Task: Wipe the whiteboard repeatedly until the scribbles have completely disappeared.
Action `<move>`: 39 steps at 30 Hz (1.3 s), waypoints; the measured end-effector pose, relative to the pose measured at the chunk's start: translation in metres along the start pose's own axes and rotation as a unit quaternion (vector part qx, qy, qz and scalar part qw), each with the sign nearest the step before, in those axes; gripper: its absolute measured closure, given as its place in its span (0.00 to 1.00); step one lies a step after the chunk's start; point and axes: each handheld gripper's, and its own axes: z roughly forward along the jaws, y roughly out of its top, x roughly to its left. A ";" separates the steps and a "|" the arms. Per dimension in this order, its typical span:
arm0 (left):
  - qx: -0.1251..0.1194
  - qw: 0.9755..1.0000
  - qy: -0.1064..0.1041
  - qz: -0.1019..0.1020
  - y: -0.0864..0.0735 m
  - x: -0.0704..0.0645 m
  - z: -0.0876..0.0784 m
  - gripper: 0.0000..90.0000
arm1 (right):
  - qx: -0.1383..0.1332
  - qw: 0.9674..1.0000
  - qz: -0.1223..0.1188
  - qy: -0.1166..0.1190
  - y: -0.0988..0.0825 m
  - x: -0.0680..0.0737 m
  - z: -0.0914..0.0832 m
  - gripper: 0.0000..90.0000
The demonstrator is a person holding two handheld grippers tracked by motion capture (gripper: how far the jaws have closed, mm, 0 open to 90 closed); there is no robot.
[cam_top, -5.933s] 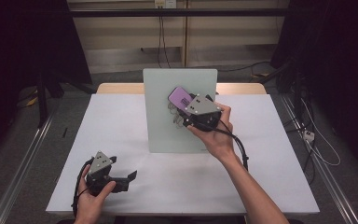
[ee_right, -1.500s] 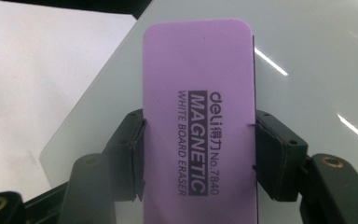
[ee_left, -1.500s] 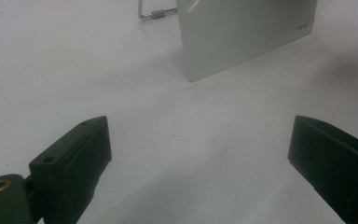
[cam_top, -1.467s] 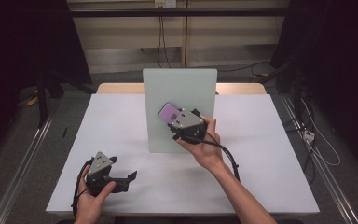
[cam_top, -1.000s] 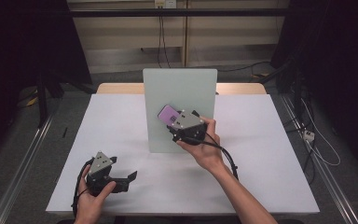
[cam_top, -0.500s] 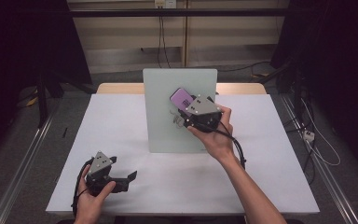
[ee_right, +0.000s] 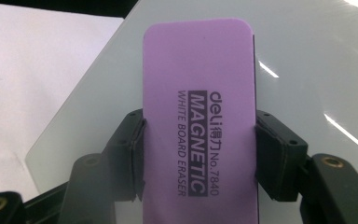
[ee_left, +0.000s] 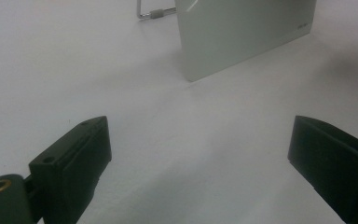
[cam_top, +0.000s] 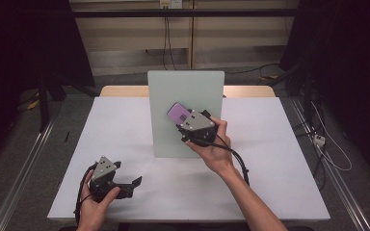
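Observation:
A small pale green whiteboard (cam_top: 185,96) stands upright at the middle of the white table (cam_top: 279,159). My right gripper (cam_top: 185,120) is shut on a purple magnetic whiteboard eraser (cam_top: 178,113) and holds it against the board's face, a little right of its middle. In the right gripper view the eraser (ee_right: 198,121) sits clamped between both black pads (ee_right: 270,158), with the glossy board (ee_right: 317,60) behind it. My left gripper (cam_top: 127,185) rests low at the table's front left, open and holding nothing. In the left gripper view its jaws stand wide apart over bare table, and the board (ee_left: 244,32) stands farther off.
A metal stand foot (ee_left: 151,11) shows behind the board's left edge. Cables (cam_top: 325,144) lie on the floor to the right of the table. Dark curtains hang on both sides. The table's wooden far edge (cam_top: 120,90) shows behind the board.
My right gripper has carried the eraser up the board and to the right, then back down a little. The left gripper has stayed in place.

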 end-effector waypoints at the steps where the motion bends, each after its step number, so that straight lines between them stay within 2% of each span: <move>1: 0.000 1.000 0.000 -0.001 0.000 0.000 0.000 0.07 | 0.002 1.000 -0.001 0.003 0.000 0.001 0.001 0.46; 9: 0.001 1.000 0.000 -0.001 0.000 0.000 0.000 0.07 | 0.029 0.999 -0.030 0.032 -0.012 0.023 0.008 0.46; 18: 0.002 1.000 0.002 -0.001 0.000 0.000 0.000 0.07 | 0.052 0.995 -0.037 0.075 -0.029 0.053 0.020 0.46; 20: 0.002 1.000 0.002 -0.001 0.000 0.000 0.001 0.07 | 0.053 0.995 -0.040 0.077 -0.029 0.055 0.021 0.46; 22: 0.002 1.000 0.002 -0.001 0.000 0.000 0.000 0.07 | 0.049 0.995 -0.035 0.083 -0.028 0.052 0.021 0.46; 25: 0.001 1.000 0.001 -0.002 -0.001 0.000 0.000 0.07 | 0.041 0.996 -0.037 0.066 -0.021 0.044 0.017 0.46; 27: 0.000 1.000 -0.001 -0.003 -0.001 0.000 0.000 0.07 | 0.032 0.998 -0.025 0.057 -0.016 0.033 0.013 0.46; 31: -0.001 1.000 0.001 -0.005 -0.001 0.000 0.000 0.07 | 0.022 0.999 -0.010 0.022 -0.001 0.007 0.003 0.46; 35: -0.002 1.000 0.001 -0.005 -0.001 0.001 0.000 0.07 | 0.011 1.000 0.002 -0.004 0.009 -0.018 -0.007 0.46; 39: -0.001 1.000 0.000 -0.003 0.000 0.000 0.000 0.07 | 0.008 1.000 0.000 -0.013 0.017 -0.023 -0.007 0.46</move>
